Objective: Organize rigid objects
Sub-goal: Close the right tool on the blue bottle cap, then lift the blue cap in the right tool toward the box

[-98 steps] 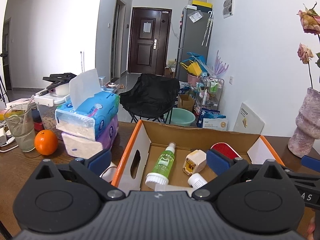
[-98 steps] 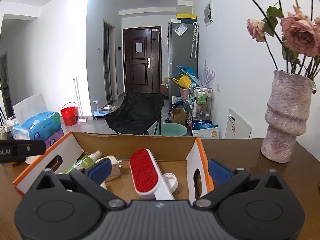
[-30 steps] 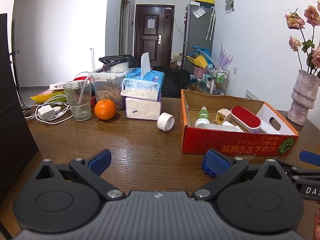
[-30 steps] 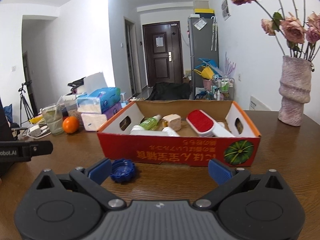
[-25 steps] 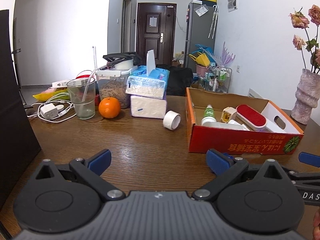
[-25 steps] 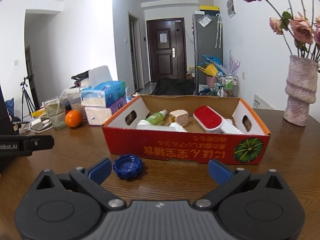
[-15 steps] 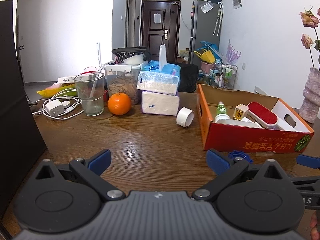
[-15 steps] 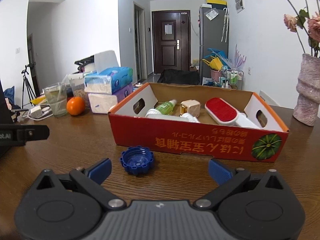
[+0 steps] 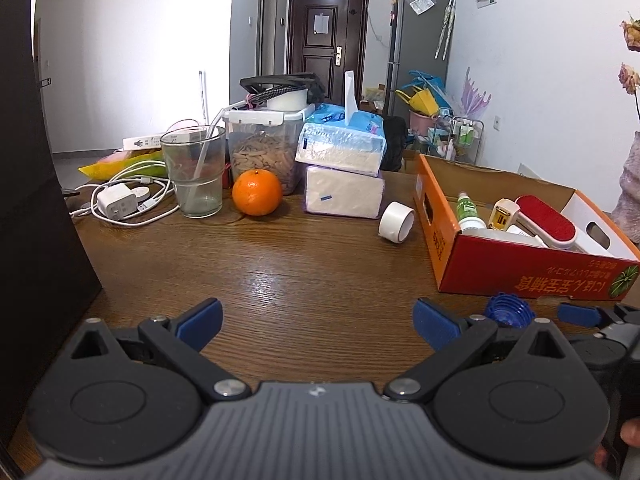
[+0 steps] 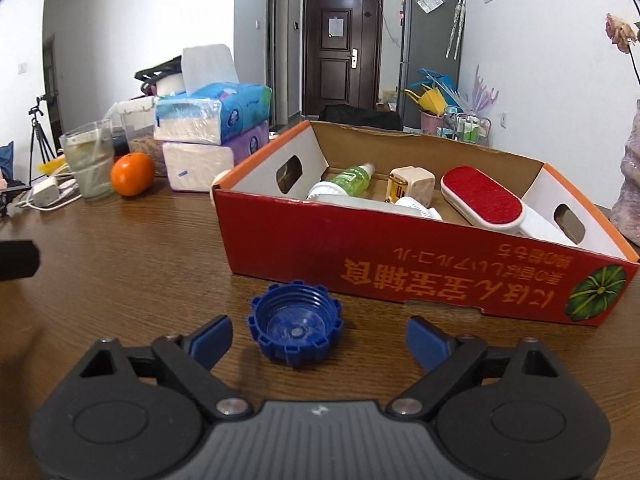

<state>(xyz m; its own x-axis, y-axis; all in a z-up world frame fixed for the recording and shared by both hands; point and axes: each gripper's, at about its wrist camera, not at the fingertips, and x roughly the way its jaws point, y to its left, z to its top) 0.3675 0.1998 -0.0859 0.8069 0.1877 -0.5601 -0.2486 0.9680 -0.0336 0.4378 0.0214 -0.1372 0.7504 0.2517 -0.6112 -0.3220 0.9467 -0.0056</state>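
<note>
A blue ribbed cap lies open side up on the wooden table, just ahead of my open right gripper, slightly left of its middle. Behind it stands a red cardboard box holding a green bottle, a beige plug and a red lint brush. My left gripper is open and empty over bare table. In the left wrist view the cap lies to its right, beside the box. A white tape roll lies left of the box.
At the back left stand stacked tissue packs, an orange, a glass with a straw, a food container and a charger with cables. A dark panel borders the left. A vase stands at the right.
Both grippers have pulled back from over the box and dropped low in front of it. The right gripper has closed in on the blue cap, which now sits between its fingers' line.
</note>
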